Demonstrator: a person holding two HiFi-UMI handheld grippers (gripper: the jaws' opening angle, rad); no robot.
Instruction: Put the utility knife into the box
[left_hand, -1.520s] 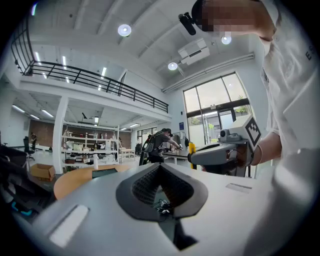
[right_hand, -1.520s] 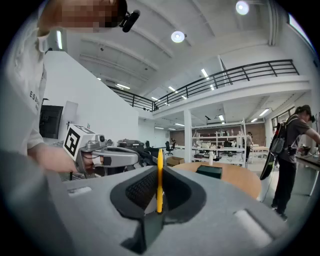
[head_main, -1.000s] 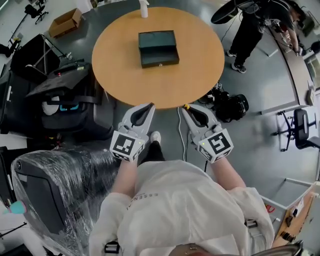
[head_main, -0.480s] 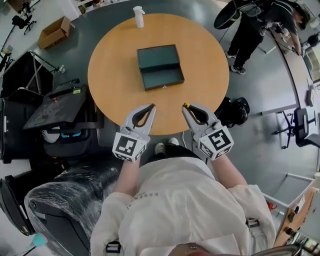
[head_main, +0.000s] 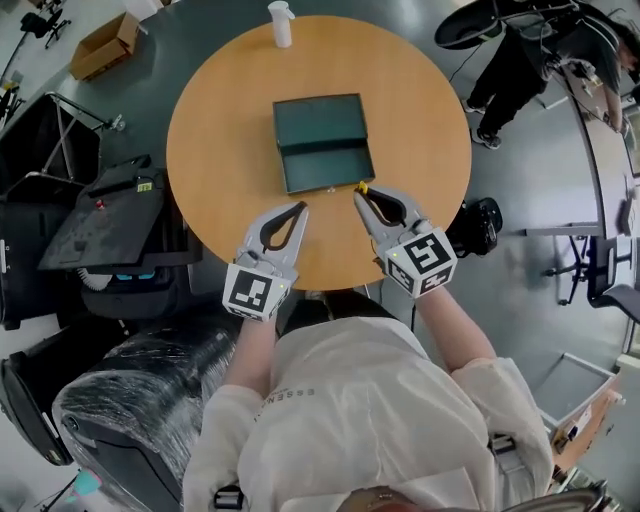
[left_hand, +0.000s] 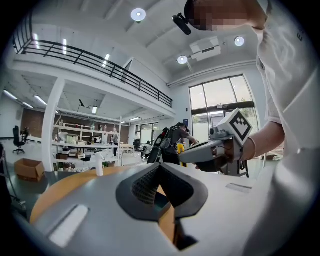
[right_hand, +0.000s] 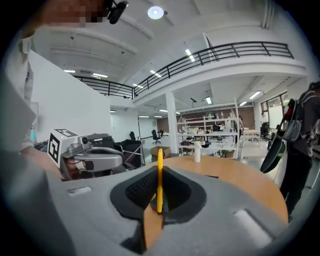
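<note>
The dark green box (head_main: 320, 140) lies open in the middle of the round wooden table (head_main: 430, 130). My right gripper (head_main: 361, 192) hovers just off the box's near right corner, shut on the yellow utility knife (head_main: 362, 186). In the right gripper view the knife (right_hand: 159, 180) stands upright as a thin yellow strip pinched between the jaws of my right gripper (right_hand: 159, 170). My left gripper (head_main: 301, 208) is over the table's near part, below the box, its jaws together and empty. The left gripper view shows its tips (left_hand: 160, 166) touching.
A white bottle (head_main: 281, 22) stands at the table's far edge. A black cart (head_main: 110, 220) and a plastic-wrapped chair (head_main: 120, 400) are to the left. A cardboard box (head_main: 103, 45) sits on the floor at the far left. A person (head_main: 520, 70) stands at the far right.
The person has stepped up to the table. Both grippers have moved from beyond its near edge to above the tabletop, and the right one with the knife has come close to the box.
</note>
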